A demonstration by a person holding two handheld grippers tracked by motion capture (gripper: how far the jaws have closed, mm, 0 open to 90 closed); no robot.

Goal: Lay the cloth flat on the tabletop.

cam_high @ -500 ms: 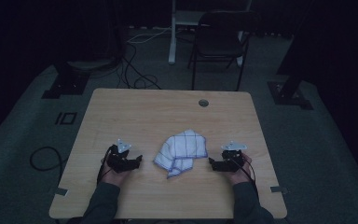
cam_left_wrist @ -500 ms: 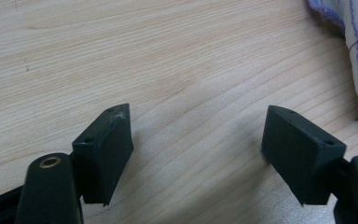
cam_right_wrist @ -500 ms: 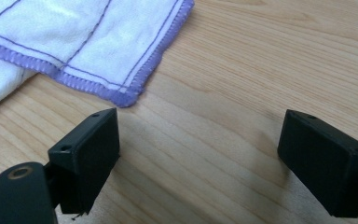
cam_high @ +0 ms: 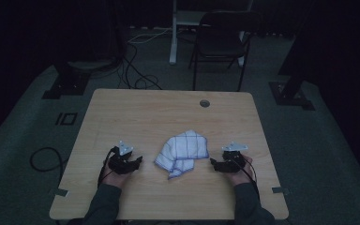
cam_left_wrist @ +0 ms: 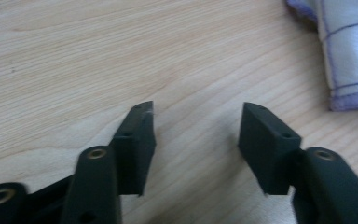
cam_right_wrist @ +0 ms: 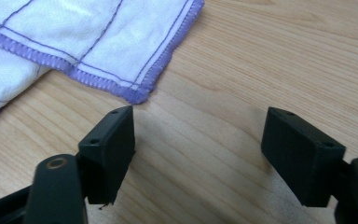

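A white cloth with purple grid lines and a purple hem [cam_high: 183,149] lies crumpled and folded in the middle of the wooden table [cam_high: 168,112]. My left gripper [cam_high: 138,160] rests on the table to the cloth's left, open, with bare wood between its jaws [cam_left_wrist: 196,122]; the cloth's edge [cam_left_wrist: 349,56] is at the upper right of its view. My right gripper [cam_high: 213,162] rests to the cloth's right, also open with nothing between its jaws [cam_right_wrist: 198,128]. A hemmed corner of the cloth [cam_right_wrist: 140,93] lies just ahead of its left jaw.
A round cable hole [cam_high: 205,103] sits near the table's far edge. Beyond the table stand a dark chair [cam_high: 220,44] and a white desk leg [cam_high: 173,33]. Cables lie on the grey floor [cam_high: 42,159] at the left.
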